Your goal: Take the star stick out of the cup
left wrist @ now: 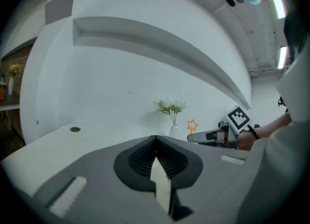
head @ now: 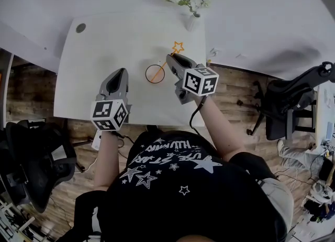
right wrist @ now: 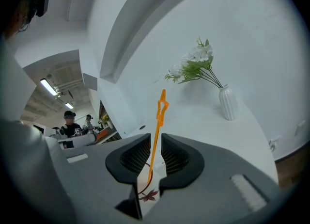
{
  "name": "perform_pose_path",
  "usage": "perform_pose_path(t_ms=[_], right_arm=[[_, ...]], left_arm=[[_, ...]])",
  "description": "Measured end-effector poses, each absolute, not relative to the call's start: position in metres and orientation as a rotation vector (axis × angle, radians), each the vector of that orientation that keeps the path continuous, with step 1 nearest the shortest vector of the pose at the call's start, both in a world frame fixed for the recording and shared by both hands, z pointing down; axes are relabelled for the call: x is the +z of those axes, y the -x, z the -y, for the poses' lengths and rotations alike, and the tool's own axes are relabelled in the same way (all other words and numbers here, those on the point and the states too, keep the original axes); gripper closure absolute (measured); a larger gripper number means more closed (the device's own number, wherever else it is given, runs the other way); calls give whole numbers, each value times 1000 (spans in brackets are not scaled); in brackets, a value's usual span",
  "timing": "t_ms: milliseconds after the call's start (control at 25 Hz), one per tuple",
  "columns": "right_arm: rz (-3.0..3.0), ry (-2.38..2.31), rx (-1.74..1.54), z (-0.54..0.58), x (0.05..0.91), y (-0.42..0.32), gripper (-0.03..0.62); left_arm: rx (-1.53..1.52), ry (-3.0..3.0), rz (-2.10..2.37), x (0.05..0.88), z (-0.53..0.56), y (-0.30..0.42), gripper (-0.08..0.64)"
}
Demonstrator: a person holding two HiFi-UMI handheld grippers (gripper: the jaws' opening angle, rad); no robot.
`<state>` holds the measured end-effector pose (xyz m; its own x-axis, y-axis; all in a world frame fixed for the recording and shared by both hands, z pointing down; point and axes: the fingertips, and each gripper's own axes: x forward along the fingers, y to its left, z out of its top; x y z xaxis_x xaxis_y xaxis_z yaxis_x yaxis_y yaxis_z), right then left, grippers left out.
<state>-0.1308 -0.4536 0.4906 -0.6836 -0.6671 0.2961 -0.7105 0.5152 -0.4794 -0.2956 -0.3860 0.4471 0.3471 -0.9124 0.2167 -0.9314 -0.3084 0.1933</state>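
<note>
A thin orange stick topped with an outline star (head: 178,46) leans out of a clear cup (head: 155,73) near the middle of the white table (head: 104,52). My right gripper (head: 171,57) is at the cup's right side, with the stick (right wrist: 157,126) running up between its jaws. A gap shows on either side of the stick, so the pads are not pressing on it. Below the jaws I see the cup's rim (right wrist: 143,189). My left gripper (head: 123,72) hovers left of the cup with its jaws together (left wrist: 155,140) and nothing in them. From it I see the star (left wrist: 192,125).
A white vase of flowers (head: 191,22) stands at the table's far edge, behind the cup. A round cable hole (head: 80,28) sits in the far left corner. Office chairs stand at the left (head: 31,157) and right (head: 288,110) on the wooden floor.
</note>
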Motion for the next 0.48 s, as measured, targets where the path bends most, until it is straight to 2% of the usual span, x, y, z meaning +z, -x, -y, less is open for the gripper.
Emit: perform_pose_path(t_ms=[240, 480], right_arm=[[2675, -1228, 896, 453, 489, 131, 548], [2715, -1208, 873, 452, 482, 135, 560]], left_arm=[[100, -2342, 1631, 448, 388, 296, 558], [102, -2345, 1629, 446, 389, 295, 558]])
